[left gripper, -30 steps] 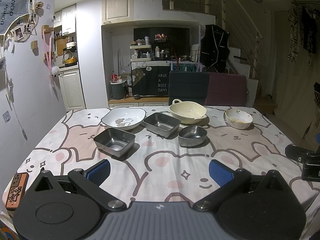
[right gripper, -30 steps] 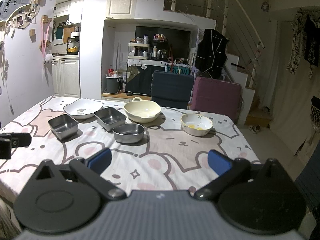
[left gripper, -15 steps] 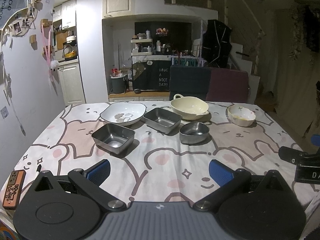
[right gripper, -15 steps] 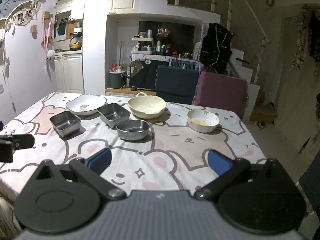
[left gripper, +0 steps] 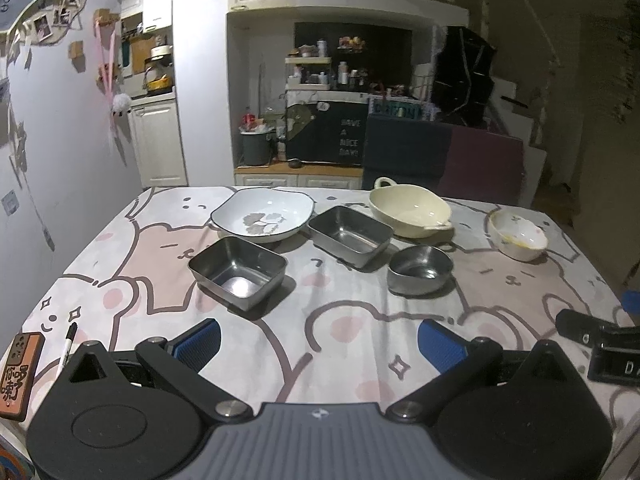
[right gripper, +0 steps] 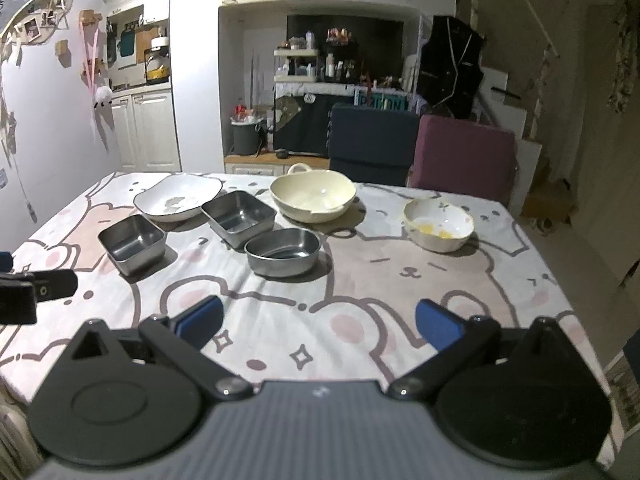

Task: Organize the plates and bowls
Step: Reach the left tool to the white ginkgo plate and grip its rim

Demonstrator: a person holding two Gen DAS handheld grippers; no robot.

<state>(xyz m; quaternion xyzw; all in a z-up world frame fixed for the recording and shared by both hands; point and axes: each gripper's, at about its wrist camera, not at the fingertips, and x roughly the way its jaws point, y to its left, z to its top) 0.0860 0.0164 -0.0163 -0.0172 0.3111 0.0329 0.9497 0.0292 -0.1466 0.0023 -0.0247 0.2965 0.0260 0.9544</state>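
Note:
On the bear-print tablecloth (left gripper: 340,340) stand a white leaf-print plate (left gripper: 262,216), two square steel dishes (left gripper: 238,270) (left gripper: 350,234), a round steel bowl (left gripper: 420,268), a cream handled bowl (left gripper: 410,210) and a small white bowl with yellow residue (left gripper: 518,234). The same dishes show in the right wrist view, with the round steel bowl (right gripper: 282,252) nearest. My left gripper (left gripper: 318,344) is open and empty over the near table edge. My right gripper (right gripper: 318,320) is open and empty, also short of the dishes.
A black marker (left gripper: 66,346) and an orange-brown block (left gripper: 18,374) lie at the near left corner. Two chairs, dark blue (right gripper: 372,144) and maroon (right gripper: 464,158), stand behind the table. A wall runs along the left side.
Both grippers have risen and moved a little closer to the dishes, so the table appears lower and larger. Both stay open. No dish has moved.

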